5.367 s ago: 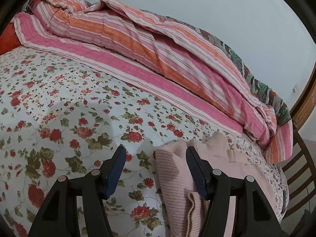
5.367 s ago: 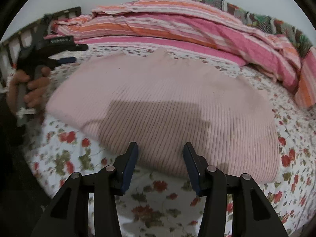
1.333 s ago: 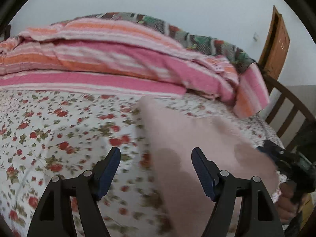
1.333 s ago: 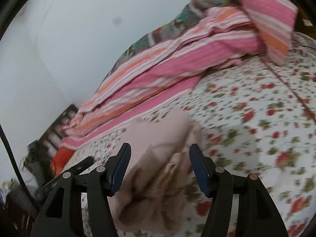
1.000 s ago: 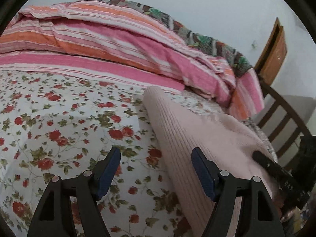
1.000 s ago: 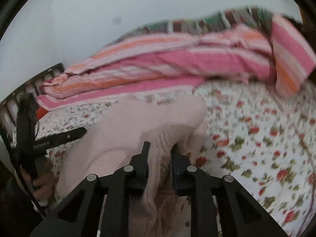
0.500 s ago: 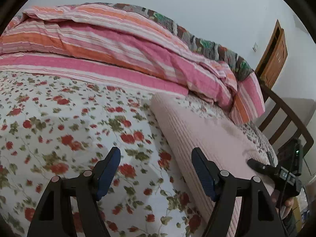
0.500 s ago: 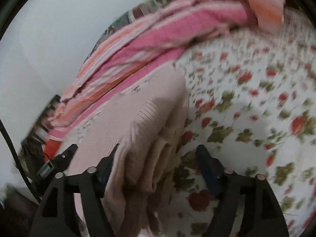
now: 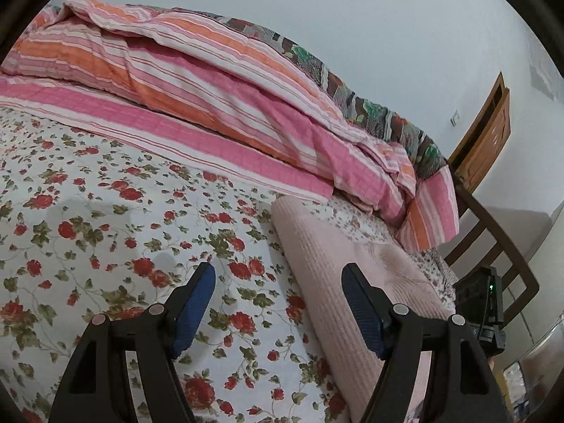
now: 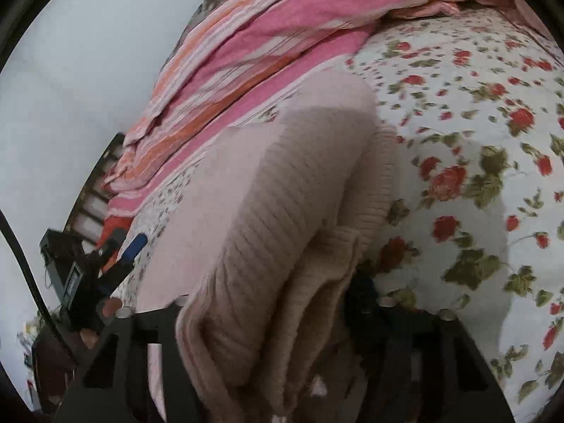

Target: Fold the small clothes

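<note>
Right gripper [image 10: 268, 320] fingers closing around folded pink knit sweater [image 10: 282, 211], bunched layers between them, near bed edge. Left gripper [image 9: 278, 303] released, empty, hovering over floral sheet [image 9: 105, 229] beside it.

The left gripper [image 9: 278, 303] hangs wide, nothing between its fingers — the right gripper [image 10: 278, 317] is closing.

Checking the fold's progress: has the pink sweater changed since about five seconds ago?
Yes. The sweater, then spread flat toward the striped quilt, is now folded into a narrow stack on the bedsheet.
</note>
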